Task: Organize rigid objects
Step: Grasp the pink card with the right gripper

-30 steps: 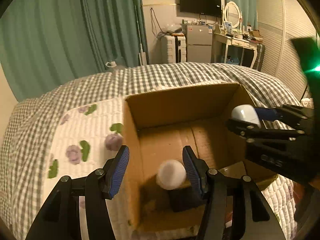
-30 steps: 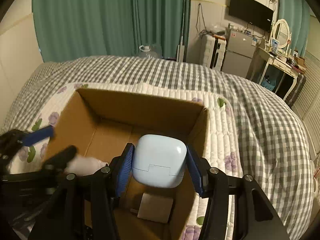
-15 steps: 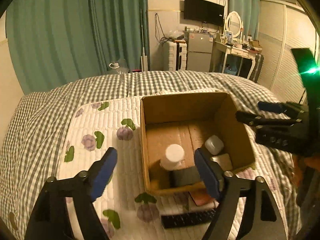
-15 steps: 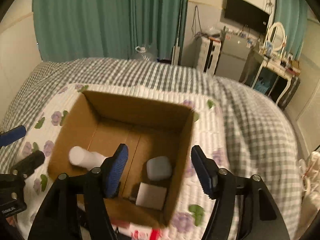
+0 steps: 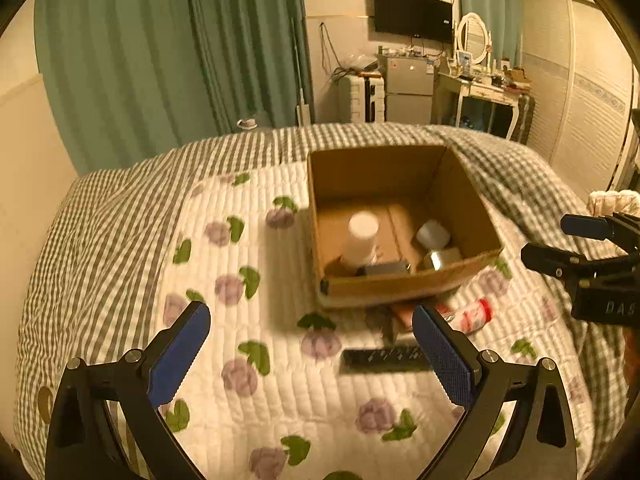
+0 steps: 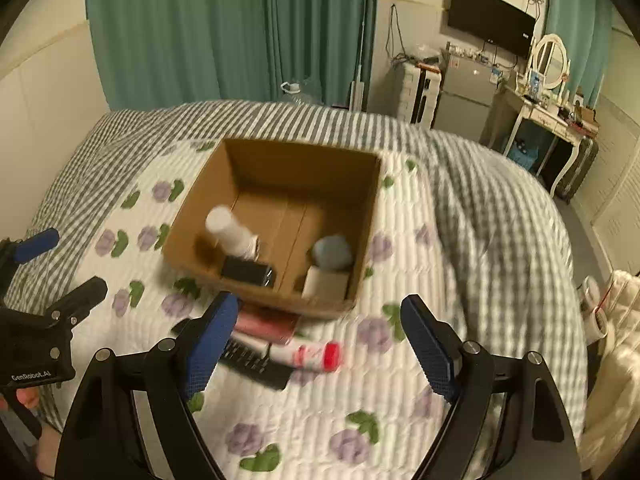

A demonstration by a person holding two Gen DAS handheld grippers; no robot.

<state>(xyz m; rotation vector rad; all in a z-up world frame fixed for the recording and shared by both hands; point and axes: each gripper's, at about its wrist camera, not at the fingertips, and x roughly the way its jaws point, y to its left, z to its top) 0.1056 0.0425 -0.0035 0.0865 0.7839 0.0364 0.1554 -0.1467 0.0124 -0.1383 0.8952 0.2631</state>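
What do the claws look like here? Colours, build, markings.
Both alike: the left claw and right claw have matte black angular frames with silver pivot bolts and blue textured finger pads. White "GenRobot.AI" lettering marks the left body in the right wrist view. No cables or sleeves visible.

Your left wrist camera looks forward and down over the quilt (image 5: 280,380) from the near left, with the cardboard box (image 5: 394,284) ahead and slightly right. Your right wrist camera looks down from the near right, with the box (image 6: 276,296) ahead and slightly left. Both views share the box, the bed and the far room wall, and each catches the other gripper at its edge.
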